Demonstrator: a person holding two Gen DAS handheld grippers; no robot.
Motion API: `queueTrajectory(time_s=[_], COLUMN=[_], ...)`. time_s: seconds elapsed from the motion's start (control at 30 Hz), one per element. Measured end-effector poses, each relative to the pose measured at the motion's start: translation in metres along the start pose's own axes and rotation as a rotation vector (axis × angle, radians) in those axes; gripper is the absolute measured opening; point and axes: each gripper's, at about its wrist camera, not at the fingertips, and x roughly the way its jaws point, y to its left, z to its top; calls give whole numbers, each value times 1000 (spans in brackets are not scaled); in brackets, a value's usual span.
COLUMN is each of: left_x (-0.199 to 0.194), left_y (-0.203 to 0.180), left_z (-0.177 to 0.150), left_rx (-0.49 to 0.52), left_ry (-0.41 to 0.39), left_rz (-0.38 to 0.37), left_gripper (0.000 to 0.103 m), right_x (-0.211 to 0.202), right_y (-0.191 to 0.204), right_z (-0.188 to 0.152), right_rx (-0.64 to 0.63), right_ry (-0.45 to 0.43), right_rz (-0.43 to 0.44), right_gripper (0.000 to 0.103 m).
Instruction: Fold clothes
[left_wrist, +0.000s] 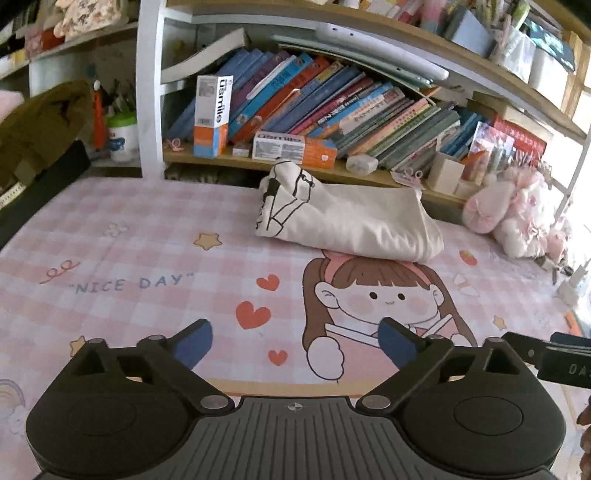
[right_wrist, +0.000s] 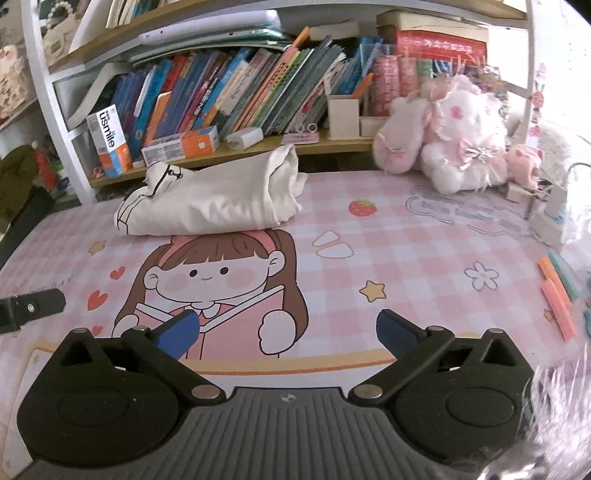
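A cream garment with black line print (left_wrist: 354, 221) lies folded into a bundle at the far side of the pink checked mat (left_wrist: 147, 243), just in front of the bookshelf. The right wrist view shows the same garment (right_wrist: 210, 203) beyond the cartoon girl print. My left gripper (left_wrist: 295, 343) is open, well short of the garment, with nothing between its blue pads. My right gripper (right_wrist: 288, 332) is also open and empty, hovering over the mat's near part. Part of the other gripper's black body shows at each view's edge.
A low bookshelf (left_wrist: 332, 110) packed with books and boxes stands right behind the garment. Pink plush toys (right_wrist: 450, 147) sit at the far right corner. Orange and green pens (right_wrist: 557, 295) lie at the mat's right edge. A brown garment (left_wrist: 37, 125) lies at the far left.
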Motion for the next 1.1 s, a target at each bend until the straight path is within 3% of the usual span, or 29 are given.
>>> queueTrajectory(time_s=[0.27, 1.1], left_x=[-1, 1], left_y=[-13, -17], left_z=[-3, -6], left_rx=[56, 38], left_ry=[-21, -10], left_rz=[25, 51], left_gripper=[102, 103], right_x=[-4, 2], right_y=[10, 12], right_z=[-3, -2], right_rx=[-58, -59], right_ry=[-18, 4], right_rz=[7, 19], right_gripper=[103, 103])
